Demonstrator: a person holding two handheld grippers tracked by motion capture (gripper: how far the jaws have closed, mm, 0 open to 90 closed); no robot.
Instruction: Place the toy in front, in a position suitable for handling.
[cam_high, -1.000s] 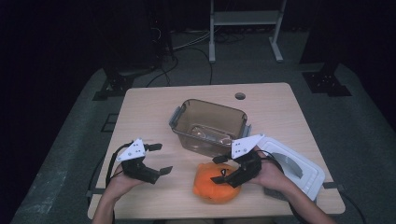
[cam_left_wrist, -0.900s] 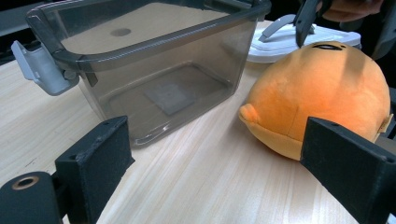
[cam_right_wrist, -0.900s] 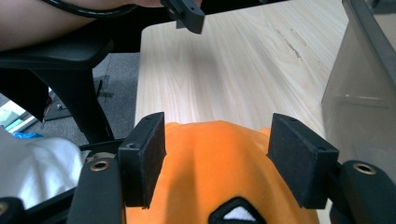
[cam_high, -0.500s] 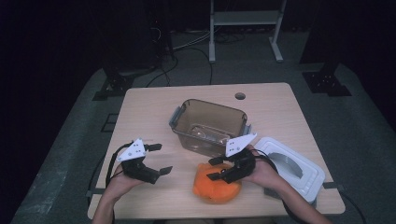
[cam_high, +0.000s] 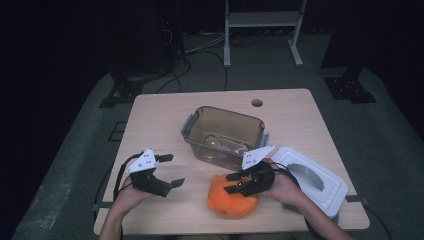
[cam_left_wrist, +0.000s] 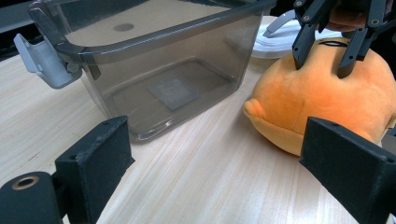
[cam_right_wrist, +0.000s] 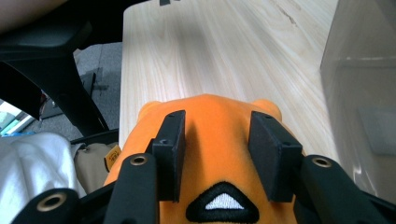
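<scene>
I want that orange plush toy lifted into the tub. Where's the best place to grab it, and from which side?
Pinch the orange plush toy across its rounded top, coming from above, as the right hand-held gripper is placed. The soft dome bulges between the jaws; its base lies flat on the table.

I find no legible text, brand or number anywhere. The orange plush toy (cam_right_wrist: 219, 154) bears one embroidered black-and-white triangle, wordless.

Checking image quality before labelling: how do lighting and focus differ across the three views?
High view: table lit, surroundings nearly black. Left gripper view: bright; bin and orange plush sharp, its own jaws softer. Right gripper view: plush sharp, bin wall at the right edge washed out and blurred.
</scene>
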